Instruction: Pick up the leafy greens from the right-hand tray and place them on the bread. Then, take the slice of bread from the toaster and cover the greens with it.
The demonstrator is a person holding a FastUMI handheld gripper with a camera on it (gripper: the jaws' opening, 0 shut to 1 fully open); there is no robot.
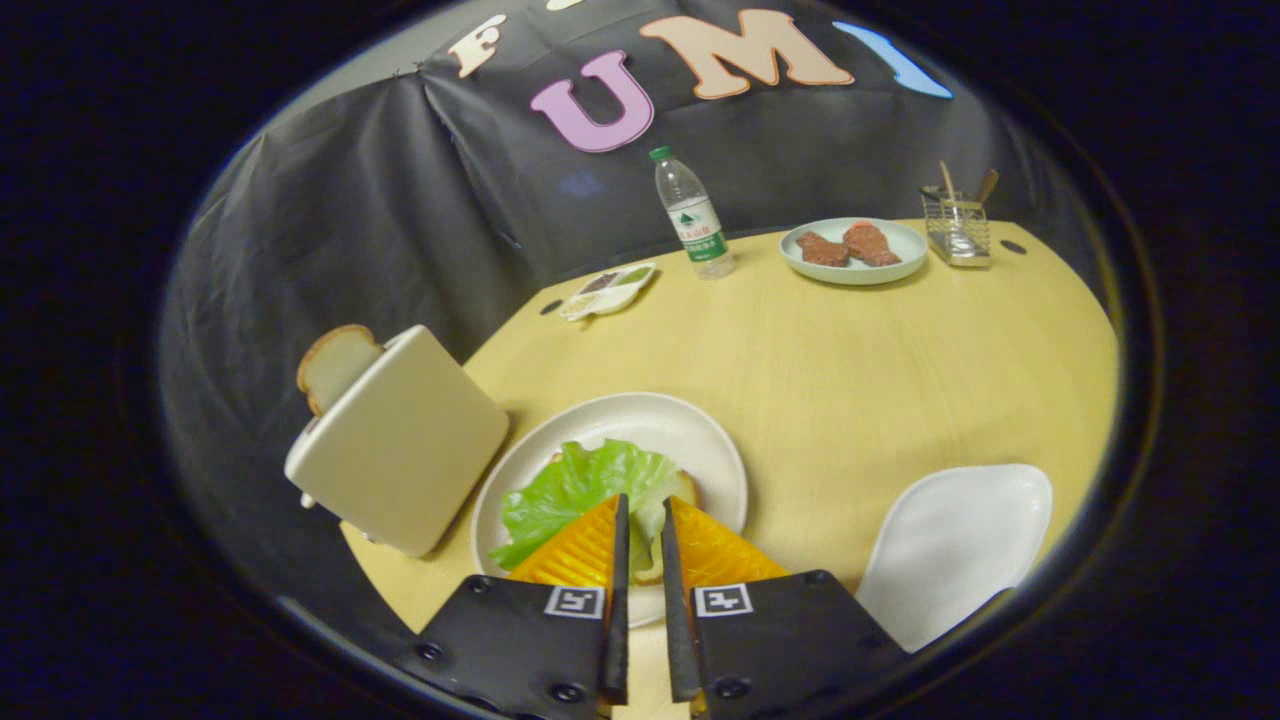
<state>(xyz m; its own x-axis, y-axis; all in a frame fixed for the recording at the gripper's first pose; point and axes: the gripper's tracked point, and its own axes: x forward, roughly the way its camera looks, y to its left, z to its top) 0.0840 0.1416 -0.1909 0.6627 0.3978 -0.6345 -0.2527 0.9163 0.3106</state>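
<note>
A green lettuce leaf [570, 490] lies spread over a bread slice [688, 487] on the round white plate [700, 430] just ahead of me. My gripper [645, 503] hovers right over it. Its orange fingers [575, 550] stand close together, and the pale stem of the leaf is pinched in the narrow gap between them. Left of the plate a cream toaster [405, 440] has a second bread slice [335, 362] sticking out of its top. To the right of the fingers the white tray [960, 545] holds nothing.
Far across the yellow table stand a water bottle [692, 215], a plate with pieces of meat [853, 250], a small sauce dish [607, 290] and a wire utensil holder [957, 225]. The toaster stands close to the plate's left rim.
</note>
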